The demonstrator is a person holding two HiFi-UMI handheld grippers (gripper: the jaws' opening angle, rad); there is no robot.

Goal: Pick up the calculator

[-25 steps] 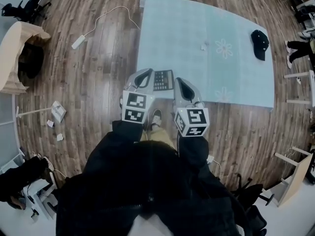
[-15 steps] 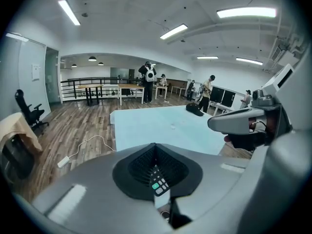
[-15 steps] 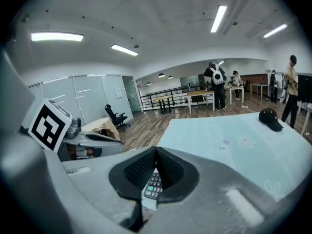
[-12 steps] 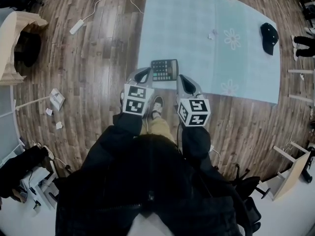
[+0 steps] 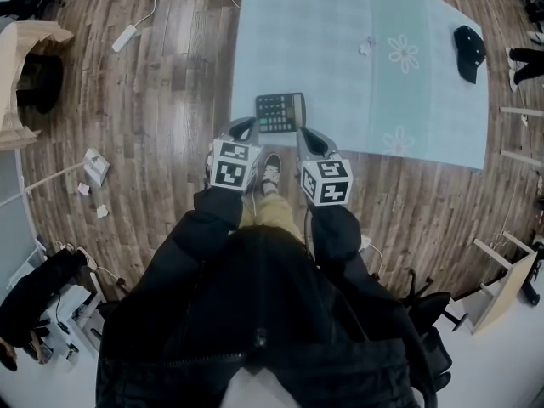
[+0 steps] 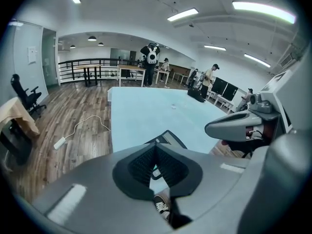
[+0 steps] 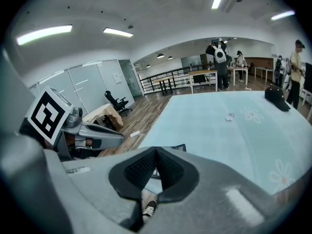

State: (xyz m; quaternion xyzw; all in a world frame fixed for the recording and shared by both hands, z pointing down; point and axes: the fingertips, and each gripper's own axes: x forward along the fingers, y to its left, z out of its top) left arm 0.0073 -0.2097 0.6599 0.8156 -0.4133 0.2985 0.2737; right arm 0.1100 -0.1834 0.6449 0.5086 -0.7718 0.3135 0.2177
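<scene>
Wood flooring fills the head view, with a pale blue mat laid on it. The calculator lies at the mat's six o'clock edge, at one o'clock of the left gripper and eleven o'clock of the right gripper. Left gripper view: jaws together, empty, calculator just beyond. Right gripper view: jaws likewise together, empty.

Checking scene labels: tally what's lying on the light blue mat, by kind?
Calculator: 1
Black cap: 1
Small white scrap: 1
Total on the mat: 3
</scene>
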